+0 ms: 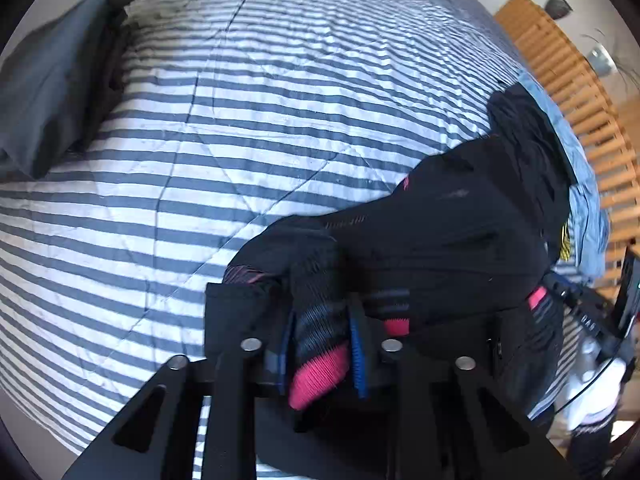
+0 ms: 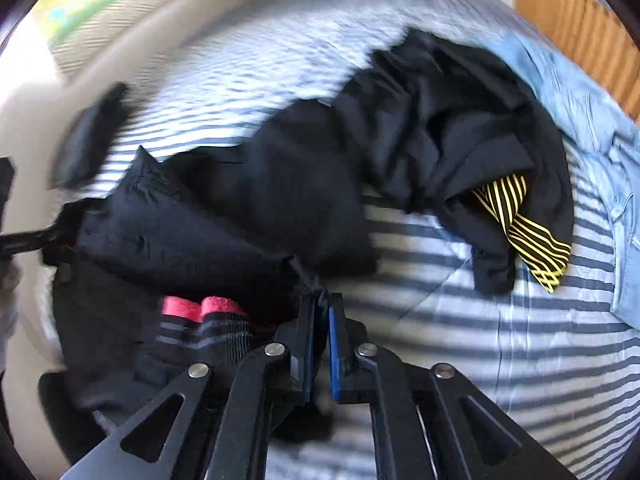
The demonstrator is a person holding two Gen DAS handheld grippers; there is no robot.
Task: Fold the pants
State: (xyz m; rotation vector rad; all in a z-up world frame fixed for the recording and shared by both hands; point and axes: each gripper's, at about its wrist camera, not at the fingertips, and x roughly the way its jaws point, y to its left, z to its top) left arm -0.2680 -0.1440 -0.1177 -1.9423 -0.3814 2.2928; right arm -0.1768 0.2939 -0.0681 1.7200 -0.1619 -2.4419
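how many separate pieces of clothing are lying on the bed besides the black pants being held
3 visible: a grey folded garment at the bedspread's far left, a black garment with yellow stripes heaped right of the held pants, and a light blue garment along the right edge. More may be hidden underneath.

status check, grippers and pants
Left gripper clamped on pants waistband. Right gripper pinching black fabric. Clothes pile alongside on bed.
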